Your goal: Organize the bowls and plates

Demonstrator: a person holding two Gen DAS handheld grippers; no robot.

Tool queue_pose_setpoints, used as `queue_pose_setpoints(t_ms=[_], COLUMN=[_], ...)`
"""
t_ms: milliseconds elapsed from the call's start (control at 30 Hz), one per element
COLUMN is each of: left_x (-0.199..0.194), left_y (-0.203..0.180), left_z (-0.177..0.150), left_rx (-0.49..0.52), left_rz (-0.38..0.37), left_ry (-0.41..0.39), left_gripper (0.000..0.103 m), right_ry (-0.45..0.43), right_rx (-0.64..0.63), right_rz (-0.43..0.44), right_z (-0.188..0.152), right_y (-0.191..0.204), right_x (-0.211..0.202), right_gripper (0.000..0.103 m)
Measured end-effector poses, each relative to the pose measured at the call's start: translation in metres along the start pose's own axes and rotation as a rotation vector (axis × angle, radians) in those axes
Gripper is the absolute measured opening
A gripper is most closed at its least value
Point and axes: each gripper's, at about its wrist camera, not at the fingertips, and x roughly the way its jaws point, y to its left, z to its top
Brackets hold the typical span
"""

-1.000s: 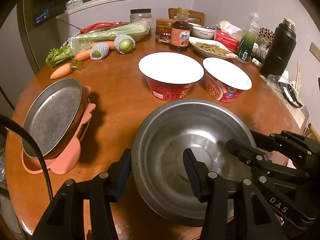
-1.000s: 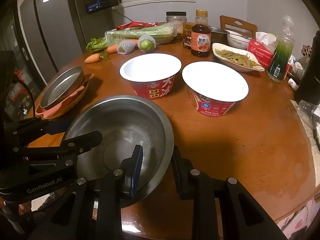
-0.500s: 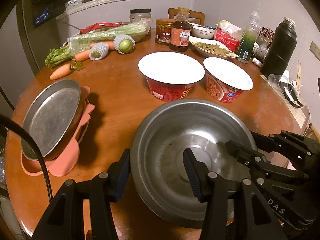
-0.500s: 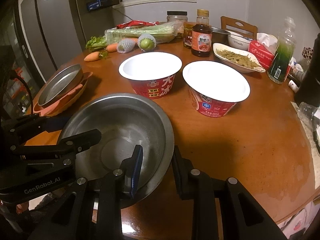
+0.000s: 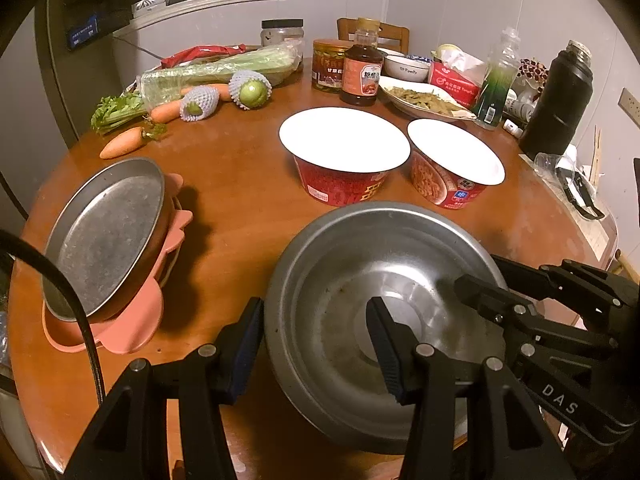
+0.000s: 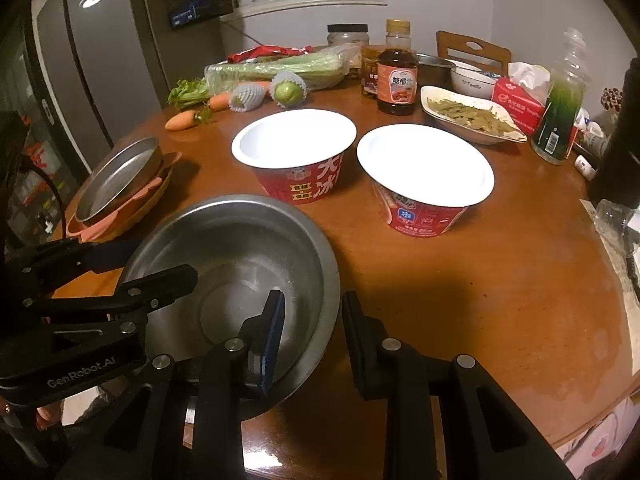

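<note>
Both grippers are on the big steel bowl (image 5: 384, 320), which fills the lower centre of the left wrist view. The left gripper (image 5: 316, 344) straddles the bowl's near-left rim, one finger inside and one outside, and from this angle I can't tell whether the pads actually press on the metal. The right gripper (image 6: 312, 332) straddles the rim at the lower centre of its own view, inner pad close against the inside wall, outer finger just off the rim's edge; a firm pinch or a loose bracket, I cannot tell.

So where does the tidying stand? At the left edge, a steel plate (image 5: 104, 232) already sits tilted on top of a pink plate (image 5: 132, 328), so the plates look stacked. In the middle of the frame the two red paper bowls (image 5: 344, 152) and (image 5: 456, 164) stand side by side, touching, not nested. By my reading the plates are done and the bowls are left: the steel one is in hand, and the paper pair is untouched.
</note>
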Motion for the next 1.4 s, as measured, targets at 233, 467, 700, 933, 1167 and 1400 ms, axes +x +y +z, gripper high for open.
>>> queue_pose_setpoints(t_ms=[233,467,700,933,1167,1400], left_x=[-0.004,-0.010,-0.017,-0.022,-0.022,-0.009], left_y=[0.002,0.003,0.011,0.024,0.035,0.033], left_z=[0.001,0.003,0.010,0.024,0.048,0.081], left_rx=[0.004,0.003,-0.020,-0.040,-0.048,-0.027], left_rz=[0.018,0.021,0.020,0.036,0.044,0.040], left_ry=[-0.009,-0.028,-0.050,-0.072,-0.094,-0.100], left_gripper=[0.052,0.053,0.053,0.054,0.054,0.054], right_ry=[-0.007,-0.024,-0.041,-0.056,-0.054,-0.039], right_rx=[0.007,0.023,0.034,0.052,0.082,0.157], right_rz=[0.007,0.005,0.008,0.029,0.054,0.090], right_z=[0.001,0.006,0.013,0.029,0.048,0.067], right_y=[0.000,-0.002,-0.003,-0.003,-0.003,-0.008], right_x=[-0.005,-0.010,-0.016,-0.015,-0.005,0.013], right_gripper=[0.036,0.037,0.037,0.038,0.038,0.038])
